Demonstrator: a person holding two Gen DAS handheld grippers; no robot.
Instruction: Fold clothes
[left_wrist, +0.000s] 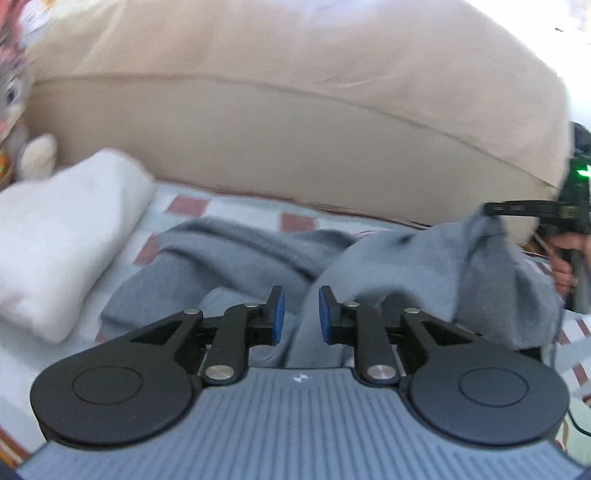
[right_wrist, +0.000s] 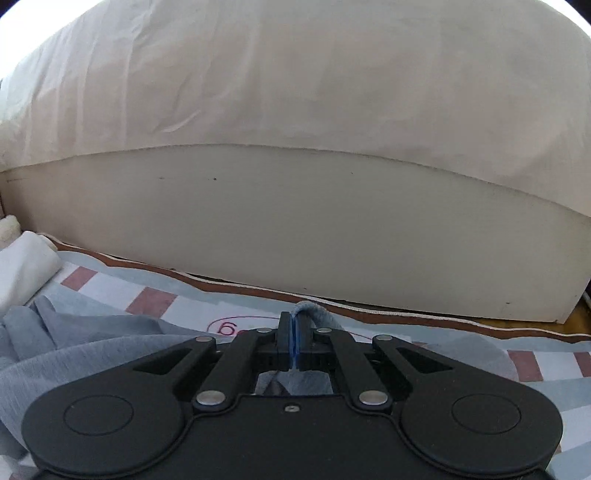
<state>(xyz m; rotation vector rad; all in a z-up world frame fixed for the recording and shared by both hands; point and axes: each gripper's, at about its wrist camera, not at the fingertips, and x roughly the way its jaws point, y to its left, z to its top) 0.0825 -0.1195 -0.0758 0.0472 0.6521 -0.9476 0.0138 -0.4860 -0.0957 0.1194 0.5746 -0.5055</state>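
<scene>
Grey garment (left_wrist: 258, 254) lies rumpled on the checked sheet (left_wrist: 295, 221), beside the folded white cloth (left_wrist: 62, 236).
Right gripper (right_wrist: 294, 341) pinches only a thin hem edge, which may slip out under tension; left gripper (left_wrist: 301, 314), jaws slightly apart and empty, pins nothing, so the whole heap could drag.

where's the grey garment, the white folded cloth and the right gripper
grey garment (left_wrist: 236, 254): left wrist view, on its rumpled middle
white folded cloth (left_wrist: 62, 236): left wrist view, on its top face
right gripper (right_wrist: 293, 332): right wrist view, between its fingertips
</scene>
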